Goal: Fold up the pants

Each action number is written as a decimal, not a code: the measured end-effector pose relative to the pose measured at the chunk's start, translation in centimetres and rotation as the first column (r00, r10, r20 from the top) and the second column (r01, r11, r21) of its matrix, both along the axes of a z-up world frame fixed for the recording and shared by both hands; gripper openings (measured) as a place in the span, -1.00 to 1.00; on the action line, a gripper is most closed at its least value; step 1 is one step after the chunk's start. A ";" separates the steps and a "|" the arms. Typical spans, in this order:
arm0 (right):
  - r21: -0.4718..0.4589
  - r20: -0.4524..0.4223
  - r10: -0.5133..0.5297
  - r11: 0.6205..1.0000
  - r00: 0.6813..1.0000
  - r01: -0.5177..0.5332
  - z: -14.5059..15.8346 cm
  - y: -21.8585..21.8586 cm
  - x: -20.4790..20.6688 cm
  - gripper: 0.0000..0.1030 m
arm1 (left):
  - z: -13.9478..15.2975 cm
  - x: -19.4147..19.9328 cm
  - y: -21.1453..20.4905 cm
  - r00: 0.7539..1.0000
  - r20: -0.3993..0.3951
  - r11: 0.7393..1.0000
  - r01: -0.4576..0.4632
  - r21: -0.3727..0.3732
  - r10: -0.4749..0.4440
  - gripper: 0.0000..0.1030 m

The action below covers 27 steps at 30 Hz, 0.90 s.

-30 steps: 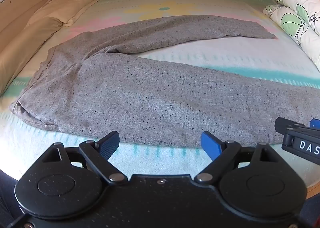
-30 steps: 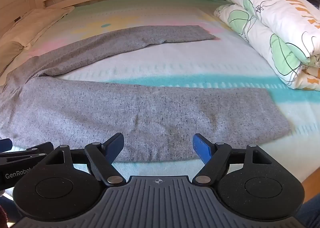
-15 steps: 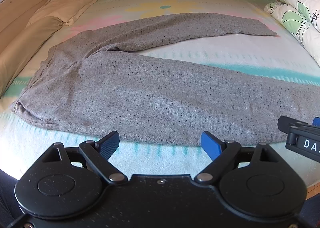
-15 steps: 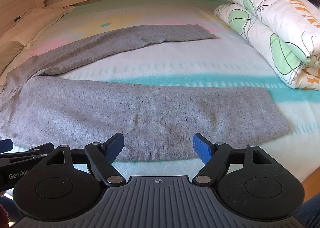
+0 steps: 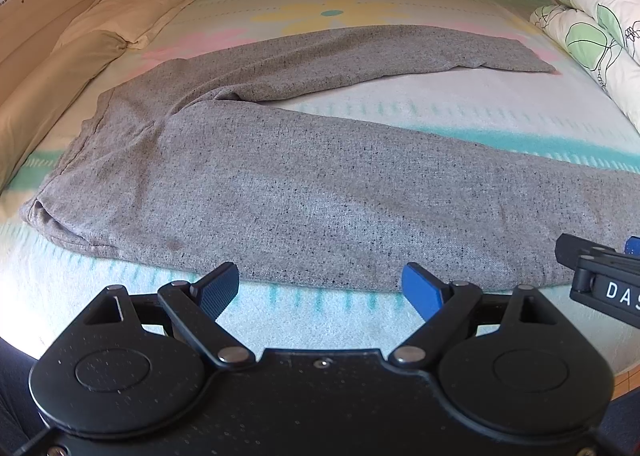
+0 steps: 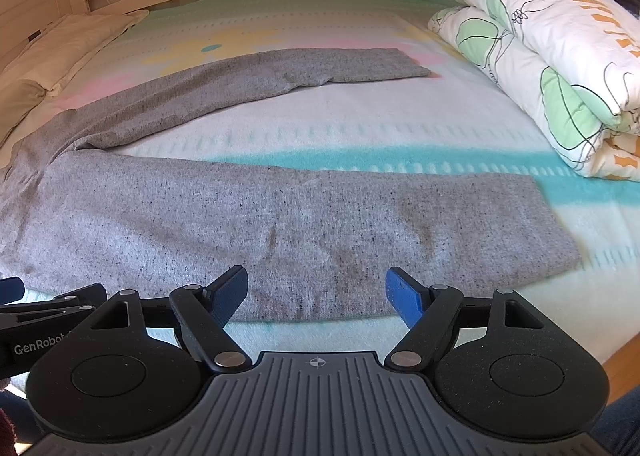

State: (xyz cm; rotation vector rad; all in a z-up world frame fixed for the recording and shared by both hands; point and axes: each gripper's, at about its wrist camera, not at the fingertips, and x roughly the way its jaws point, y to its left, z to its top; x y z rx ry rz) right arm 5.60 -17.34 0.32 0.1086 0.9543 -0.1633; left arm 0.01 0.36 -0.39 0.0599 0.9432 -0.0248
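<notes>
Grey pants [image 5: 304,192] flat on bed, left gripper [image 5: 320,288] and right gripper [image 6: 316,290] level at near edge, fingers wide.

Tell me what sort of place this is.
Most likely a bedroom: the grey speckled pants lie on a bed with a pastel flower-print sheet, beige pillows on one side and a folded leaf-print quilt on the other.

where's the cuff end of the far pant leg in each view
Left wrist view: the far leg's cuff lies upper right, just left of the floral duvet.
Right wrist view: the same cuff sits upper centre, left of the duvet.
Shared landmark: the yellow flower print with a teal centre on the bed sheet, just beyond that leg.
</notes>
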 end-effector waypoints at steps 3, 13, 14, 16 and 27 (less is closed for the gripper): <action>-0.001 -0.002 0.001 1.000 1.000 -0.001 0.0 0.0 0.0 0.46 | 0.0 0.0 0.0 1.000 -0.002 1.000 -0.001 0.001 0.001 0.71; -0.001 -0.005 0.003 1.000 1.000 -0.003 -0.1 0.0 0.0 0.46 | -0.3 -0.2 -0.1 1.000 -0.026 1.000 0.006 0.005 -0.006 0.71; -0.002 -0.005 0.002 1.000 1.000 -0.002 -0.1 0.0 0.0 0.46 | -0.3 -0.2 -0.1 0.999 -0.033 1.000 0.007 0.003 -0.007 0.71; -0.002 -0.006 0.002 1.000 1.000 -0.002 -0.1 0.1 0.1 0.46 | -0.3 0.0 -0.2 0.998 -0.057 1.000 0.006 0.000 -0.006 0.71; -0.002 -0.015 0.012 1.000 1.000 -0.012 -0.3 0.3 0.3 0.46 | -0.4 0.1 -0.2 0.998 -0.068 1.000 0.006 0.019 -0.005 0.59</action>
